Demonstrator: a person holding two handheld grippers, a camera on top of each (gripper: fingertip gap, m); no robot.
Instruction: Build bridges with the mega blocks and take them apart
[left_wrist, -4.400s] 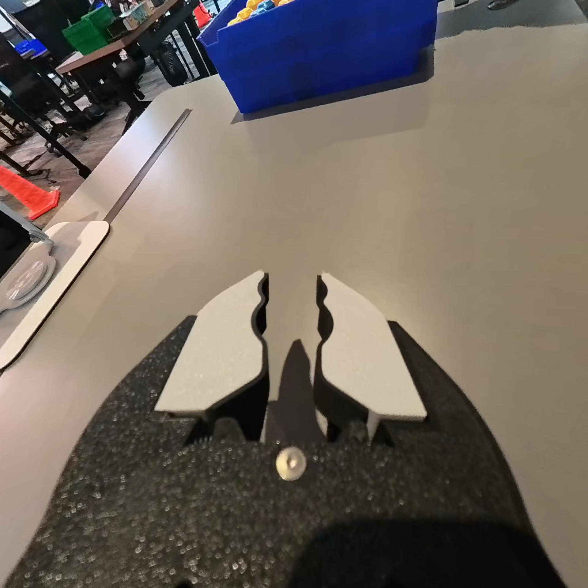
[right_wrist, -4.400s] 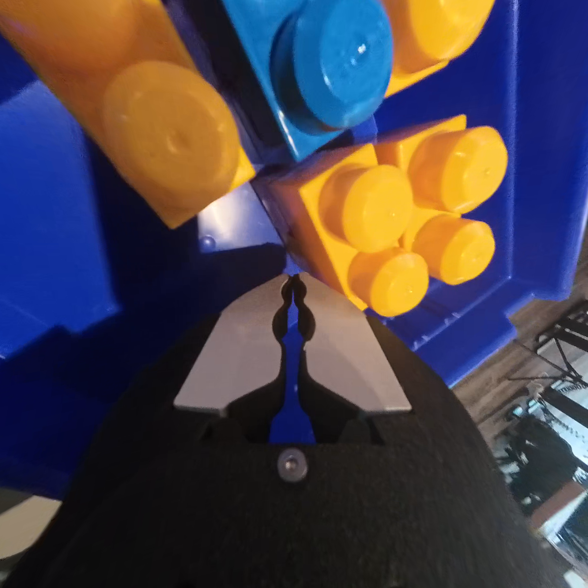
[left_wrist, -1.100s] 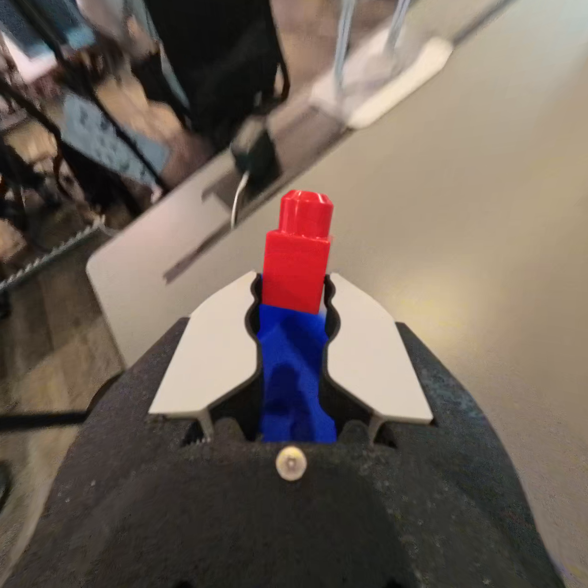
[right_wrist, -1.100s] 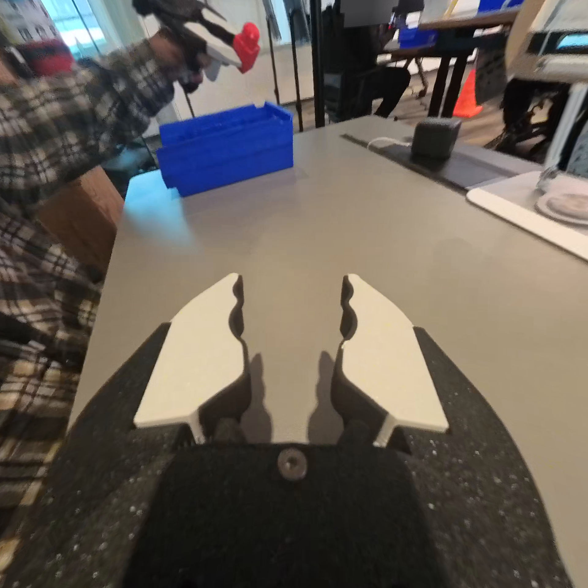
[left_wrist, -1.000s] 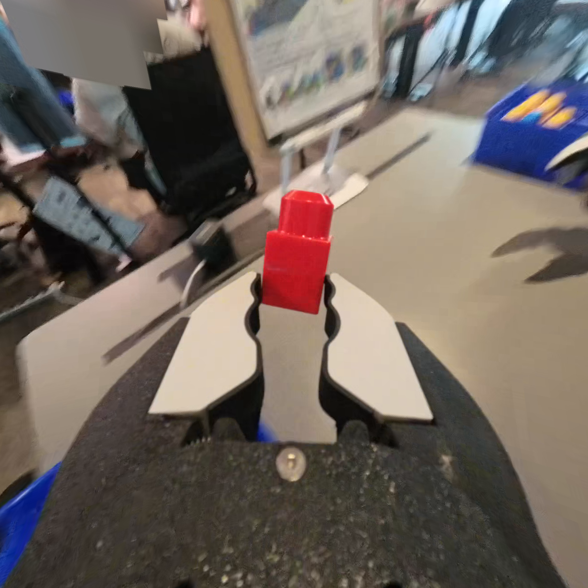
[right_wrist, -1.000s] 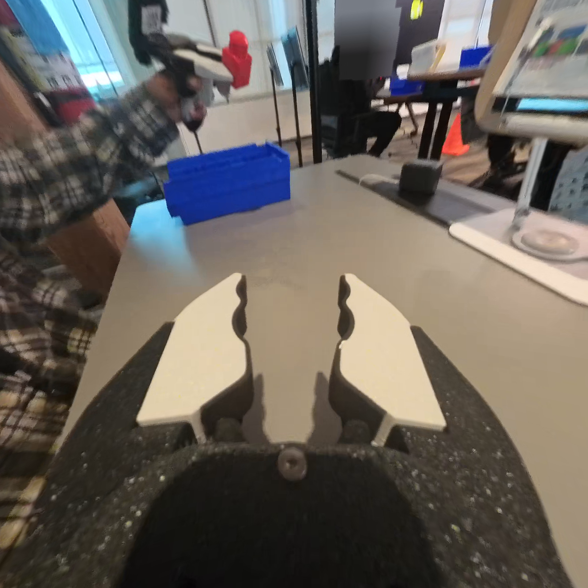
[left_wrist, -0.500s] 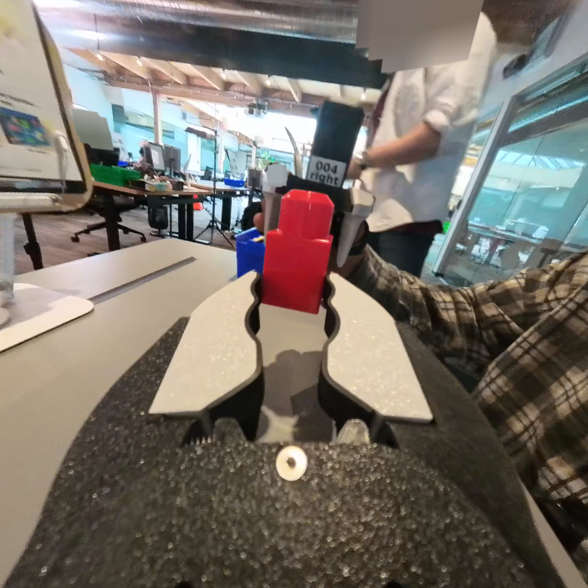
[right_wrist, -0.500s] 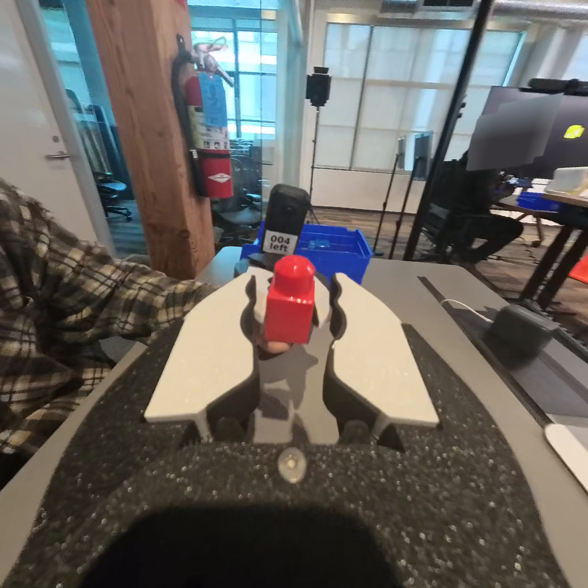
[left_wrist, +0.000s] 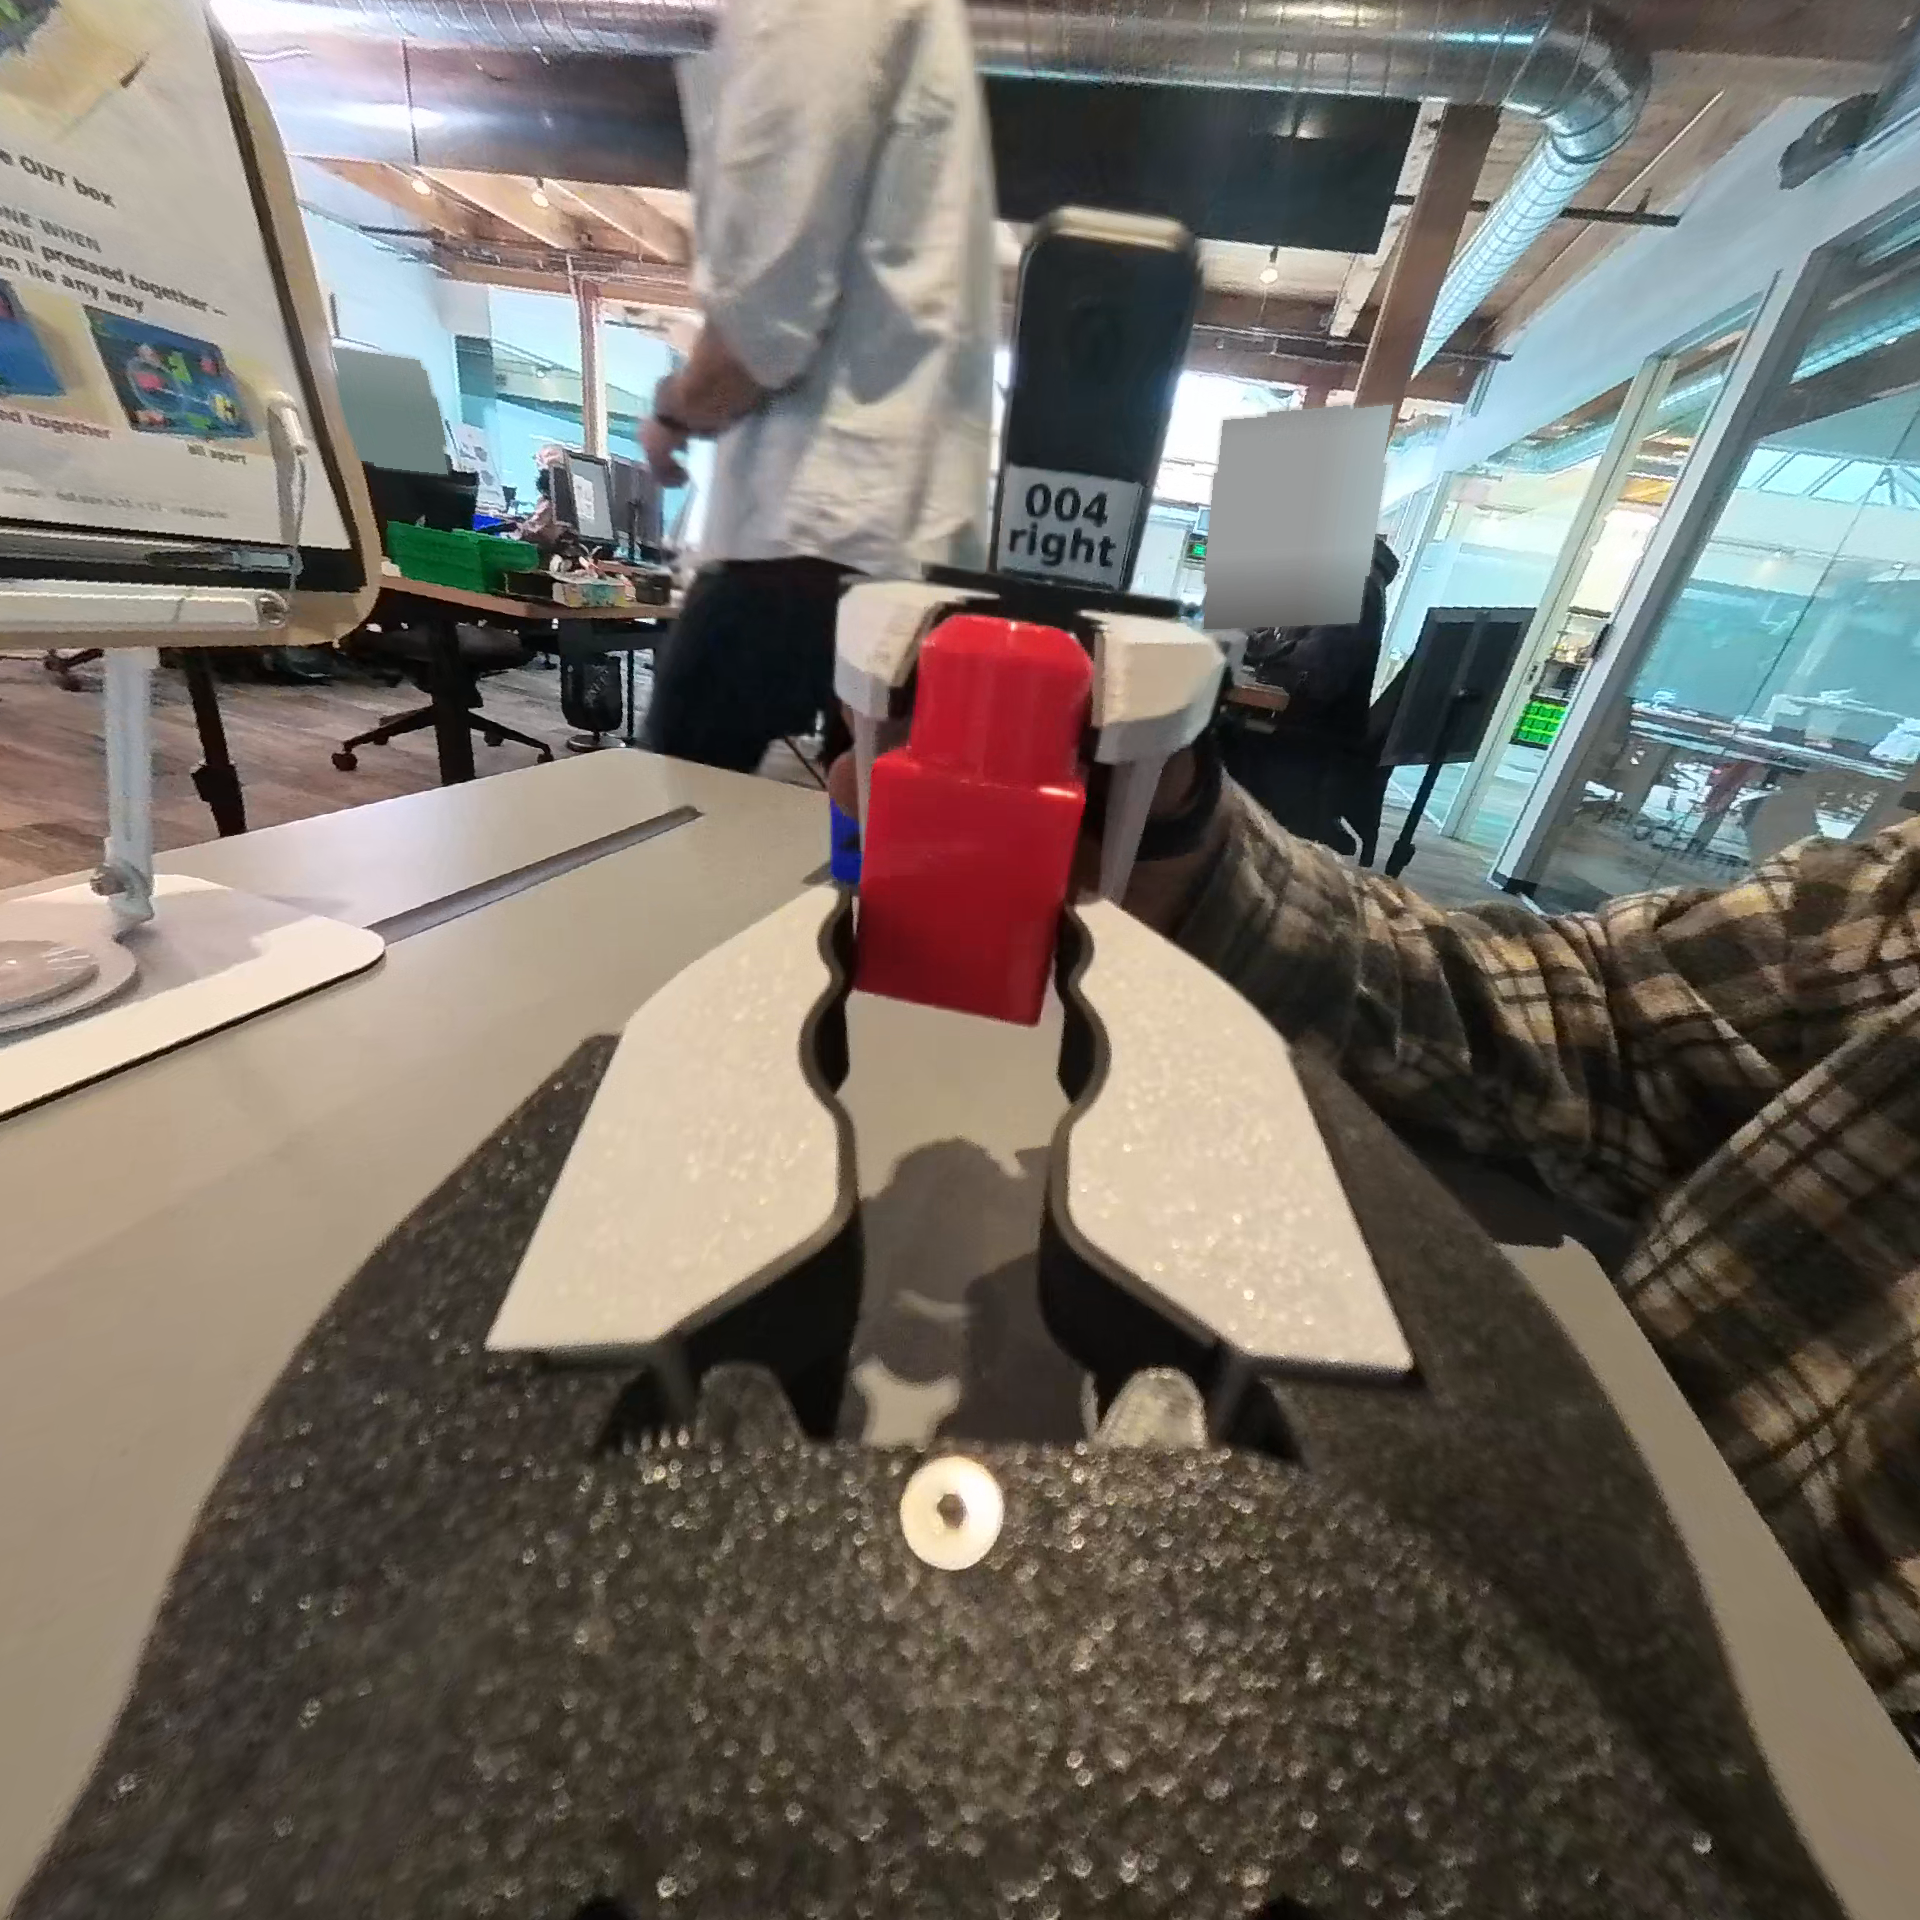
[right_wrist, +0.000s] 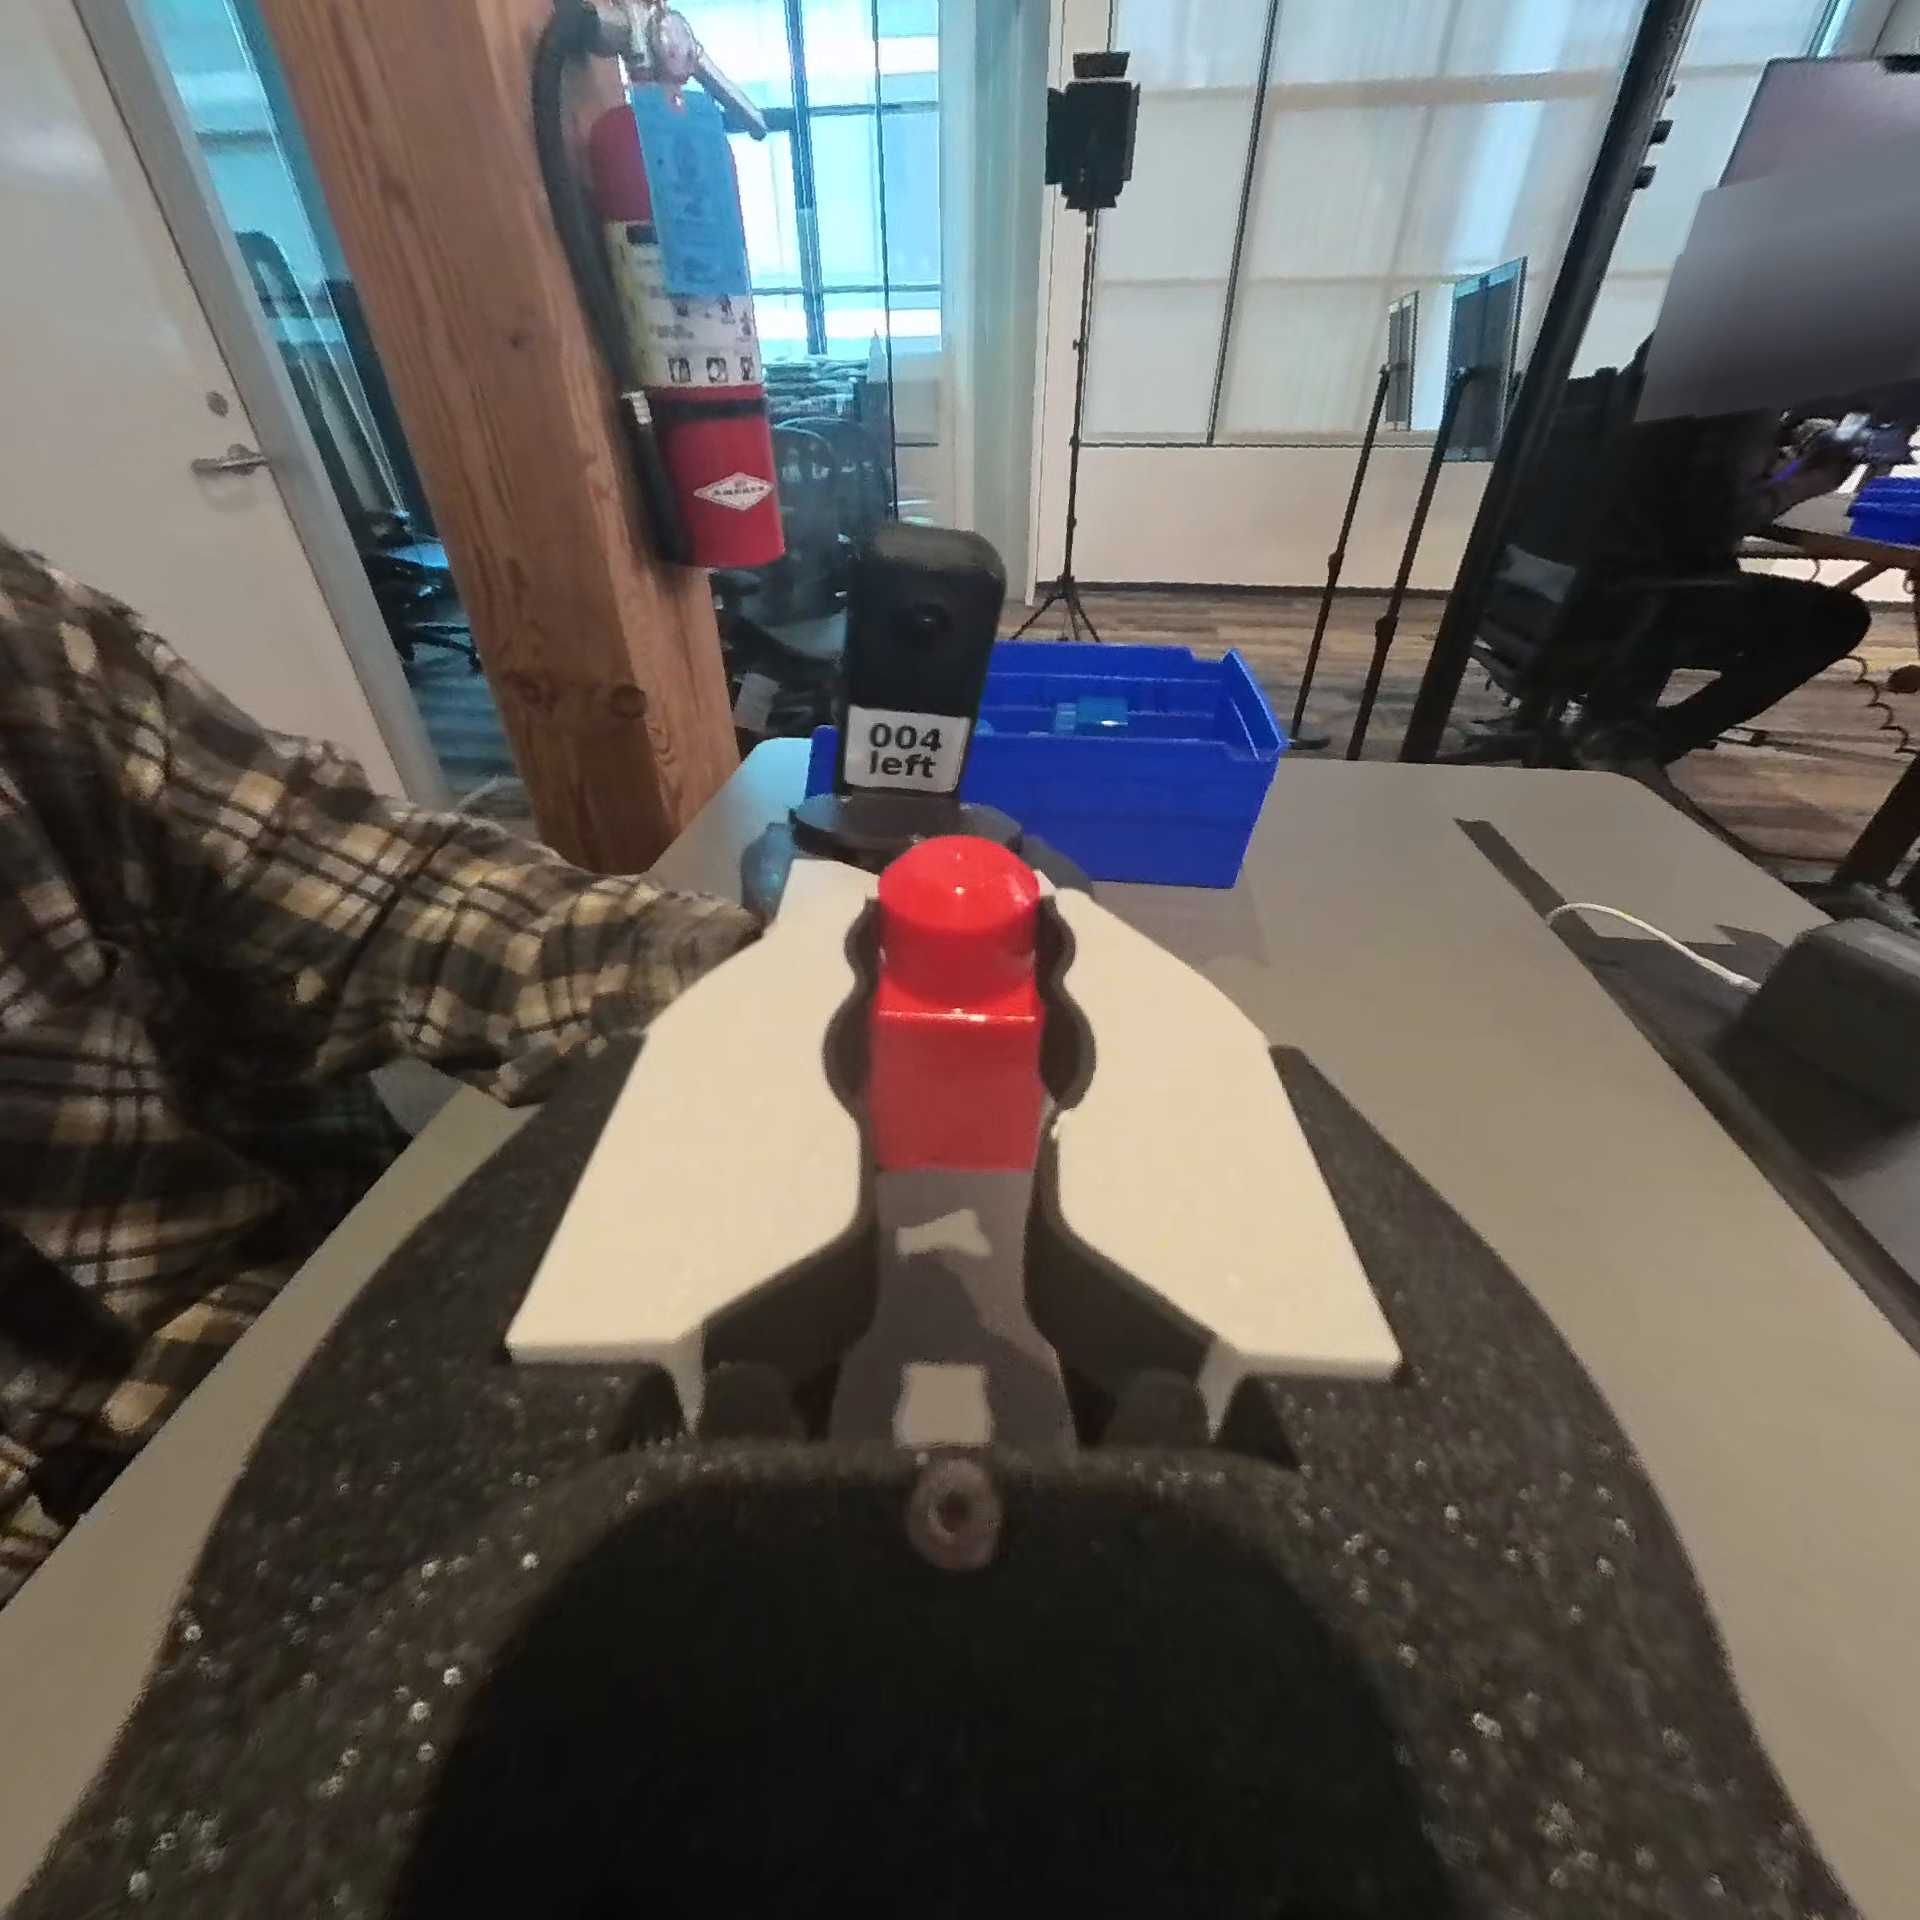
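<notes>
The single-stud red plastic mega block (left_wrist: 961, 883) is clamped at its body between the tips of our left gripper (left_wrist: 951, 966), whose fingers (left_wrist: 717, 1132) press its two sides. It hangs above the grey surface (left_wrist: 208, 1091), touching nothing below. Half a second ago our right gripper (right_wrist: 956, 1049) stood back from the block with its fingers (right_wrist: 748, 1132) wide apart. Now it has come in head-on from the opposite side and those fingers flank the block, narrower than before. Whether they already press it we cannot tell.

In the right wrist view the same block (right_wrist: 956, 1049) sits between the right fingers with its stud toward their tips. We judge this to be a hand-over or a regrip between grippers, so bridge building has barely begun. Behind, the blue plastic bin (right_wrist: 1132, 769) rests on the far end of the surface, well apart from the block, with our plaid sleeve (left_wrist: 1558, 1039) reaching in alongside.
</notes>
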